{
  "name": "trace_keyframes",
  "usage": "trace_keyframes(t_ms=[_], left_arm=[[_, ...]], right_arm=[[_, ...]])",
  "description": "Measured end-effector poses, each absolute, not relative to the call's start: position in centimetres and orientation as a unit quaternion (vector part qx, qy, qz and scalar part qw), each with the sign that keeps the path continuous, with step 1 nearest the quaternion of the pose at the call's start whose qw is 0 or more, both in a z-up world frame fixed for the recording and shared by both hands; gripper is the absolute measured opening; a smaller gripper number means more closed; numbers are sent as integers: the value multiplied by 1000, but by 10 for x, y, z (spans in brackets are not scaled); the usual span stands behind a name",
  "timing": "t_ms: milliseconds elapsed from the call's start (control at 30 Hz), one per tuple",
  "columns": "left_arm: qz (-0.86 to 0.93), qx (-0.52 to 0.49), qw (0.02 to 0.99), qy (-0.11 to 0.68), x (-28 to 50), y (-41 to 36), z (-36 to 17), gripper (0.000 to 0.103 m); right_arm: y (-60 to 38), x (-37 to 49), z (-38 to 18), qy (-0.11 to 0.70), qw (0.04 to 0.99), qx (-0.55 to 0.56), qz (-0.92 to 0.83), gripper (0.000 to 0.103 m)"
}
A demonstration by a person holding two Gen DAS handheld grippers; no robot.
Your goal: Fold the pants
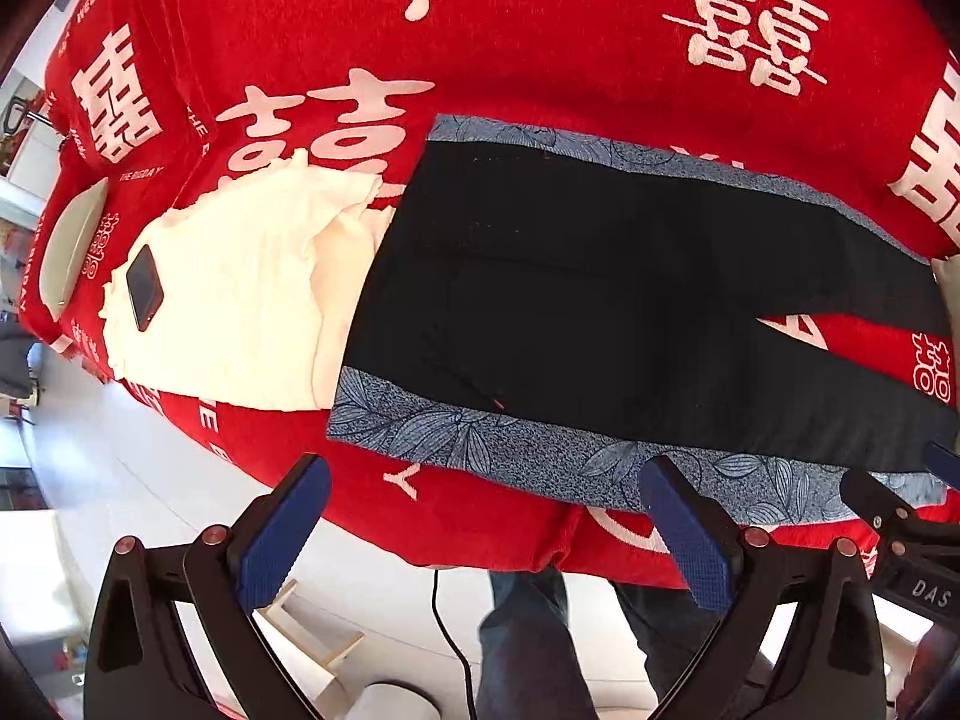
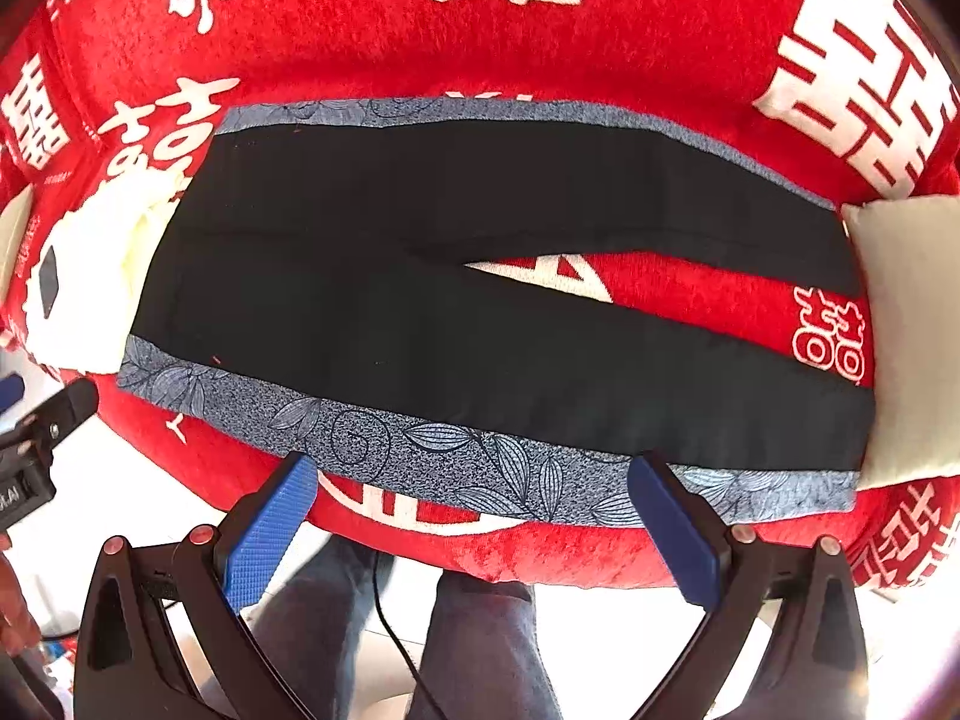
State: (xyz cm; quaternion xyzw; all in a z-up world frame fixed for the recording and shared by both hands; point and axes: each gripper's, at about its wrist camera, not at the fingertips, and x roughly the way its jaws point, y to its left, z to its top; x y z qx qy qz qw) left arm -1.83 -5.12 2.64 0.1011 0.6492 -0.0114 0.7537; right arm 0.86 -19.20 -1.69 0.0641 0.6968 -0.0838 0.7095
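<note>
Pants point(image 1: 600, 300) lie flat on the red bedspread point(image 1: 540, 48), black with blue leaf-print side stripes, waist at 9 o'clock, legs running to 3 o'clock and split in a narrow V showing red between. Left gripper point(image 1: 480, 516) hangs over the bed's near edge at 6 o'clock, jaws wide apart, holding nothing. Right gripper point(image 2: 474, 510) same: jaws apart, empty, tips just short of the near stripe. White cloth point(image 1: 240, 288) touches the waist, phone point(image 1: 144, 287) on it. Pale pillow point(image 2: 912, 330) at the leg ends.
</note>
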Motion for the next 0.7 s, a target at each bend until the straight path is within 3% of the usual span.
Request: trace_keyframes(t_ms=[467,567,700], left_arm=[[-75,107,742,657,-7,-32,-16,103],[-79,68,747,657,-4,-15,-30,103],[-84,-1,740,668,-7,13,-58,103]], right_arm=[[-189,4,-51,691,701,100,-147,103],[-194,-3,-58,675,708,146,-148,103],[-212,-29,-73,629,710,298,-112,101]])
